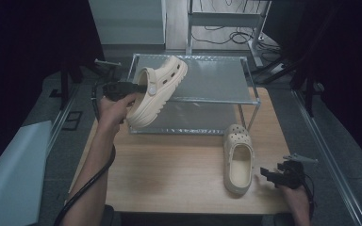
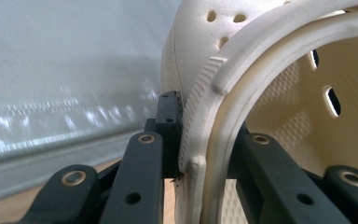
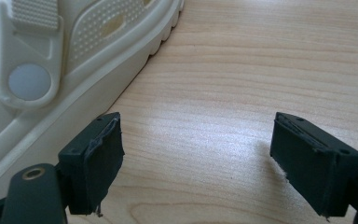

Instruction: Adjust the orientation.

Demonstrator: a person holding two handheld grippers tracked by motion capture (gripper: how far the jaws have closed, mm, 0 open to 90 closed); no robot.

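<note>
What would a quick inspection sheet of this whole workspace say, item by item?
Surface: wooden table, bare around the shoes.
Job's things: one cream clog lifted in the air at the metal shoe rack; the second clog lies on the table.
Clutter: nothing seen.
Grippers: left hand-held gripper clamped on the lifted clog's rim; right hand-held gripper open, empty, beside the second clog.
Cables: black cable trails along the left forearm; more lie on the floor behind.
Surroundings: dark curtains, grey floor.
</note>
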